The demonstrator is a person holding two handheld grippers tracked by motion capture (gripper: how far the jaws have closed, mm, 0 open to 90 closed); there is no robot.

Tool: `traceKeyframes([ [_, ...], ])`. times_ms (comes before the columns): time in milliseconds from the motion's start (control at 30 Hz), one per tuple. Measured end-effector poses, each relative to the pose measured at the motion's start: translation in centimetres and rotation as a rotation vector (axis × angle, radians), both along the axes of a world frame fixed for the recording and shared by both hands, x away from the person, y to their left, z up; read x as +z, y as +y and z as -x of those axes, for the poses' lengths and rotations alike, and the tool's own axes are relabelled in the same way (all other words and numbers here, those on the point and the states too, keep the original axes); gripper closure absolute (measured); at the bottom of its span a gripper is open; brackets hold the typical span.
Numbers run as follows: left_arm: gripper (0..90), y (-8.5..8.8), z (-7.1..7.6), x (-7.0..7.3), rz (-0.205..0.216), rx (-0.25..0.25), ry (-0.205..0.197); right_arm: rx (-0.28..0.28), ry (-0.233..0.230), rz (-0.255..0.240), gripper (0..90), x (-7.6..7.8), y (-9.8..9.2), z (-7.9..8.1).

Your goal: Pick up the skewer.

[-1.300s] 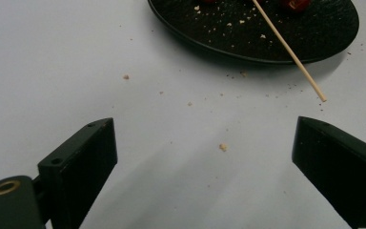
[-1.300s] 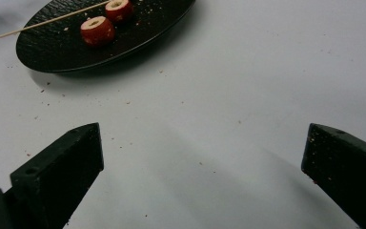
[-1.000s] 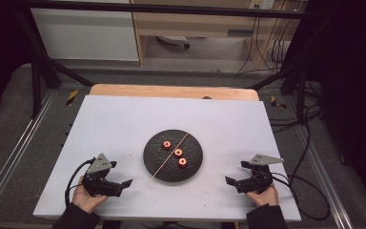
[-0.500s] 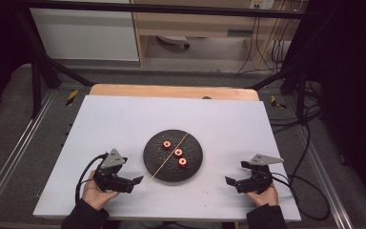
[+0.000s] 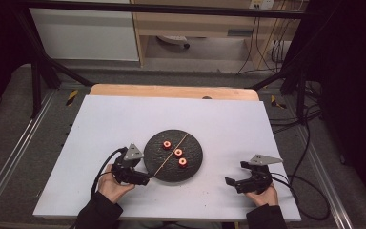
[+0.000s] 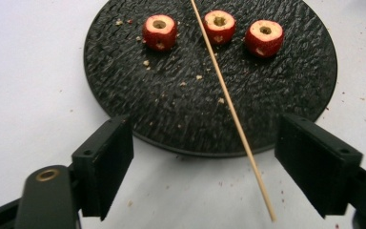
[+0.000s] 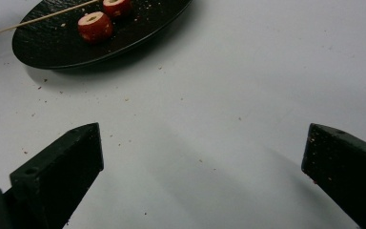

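High view: the skewer (image 5: 170,154) lies slantwise across the black plate (image 5: 193,164), its near tip overhanging toward the surface's near-left corner. Left gripper (image 6: 205,167) fingers, just closing, straddle that tip untouched; right gripper (image 5: 242,182) fingers stand apart.

In the left gripper view the top edge of the frame cuts off the far rim of the black plate (image 6: 124,86) and the upper end of the skewer (image 6: 228,105). In the right gripper view the plate (image 7: 138,28) is cropped at upper left.
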State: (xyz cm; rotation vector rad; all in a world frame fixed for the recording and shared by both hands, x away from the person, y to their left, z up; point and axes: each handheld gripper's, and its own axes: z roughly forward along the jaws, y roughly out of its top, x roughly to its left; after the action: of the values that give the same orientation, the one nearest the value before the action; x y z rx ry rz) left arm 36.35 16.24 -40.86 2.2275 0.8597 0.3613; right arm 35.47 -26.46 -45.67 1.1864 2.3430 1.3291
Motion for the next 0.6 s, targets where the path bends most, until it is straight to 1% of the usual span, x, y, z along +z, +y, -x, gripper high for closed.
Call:
traceKeyframes([
  [133, 26.1, -1.0, -0.4, -0.1, -0.012, 0.001, 0.01, 0.0, -0.001, -0.002, 0.8, 0.0, 0.0, 0.0],
  [200, 27.2, -1.5, -0.6, -0.2, -0.014, 0.005, 0.009, 0.001, -0.001, -0.002, 0.8, 0.0, 0.0, 0.0],
  [333, 33.0, -2.3, -0.8, -0.3, -0.016, 0.013, 0.012, 0.002, 0.004, -0.001, 0.9, 0.0, 0.0, 0.0],
  [400, 34.6, -2.8, -0.9, -0.3, -0.028, 0.013, 0.01, 0.002, 0.005, -0.003, 0.9, 0.0, 0.1, 0.0],
  [467, 39.9, -3.2, -1.0, -0.4, -0.043, 0.014, 0.006, 0.003, 0.004, -0.002, 0.9, 0.0, 0.0, 0.0],
  [500, 39.9, -3.4, -1.0, -0.4, -0.049, 0.013, 0.007, 0.003, 0.004, -0.002, 0.9, 0.0, 0.0, 0.0],
  [600, 45.4, -4.0, -1.2, -0.5, -0.069, 0.013, 0.015, 0.005, 0.002, -0.003, 1.0, -0.1, 0.0, 0.0],
])
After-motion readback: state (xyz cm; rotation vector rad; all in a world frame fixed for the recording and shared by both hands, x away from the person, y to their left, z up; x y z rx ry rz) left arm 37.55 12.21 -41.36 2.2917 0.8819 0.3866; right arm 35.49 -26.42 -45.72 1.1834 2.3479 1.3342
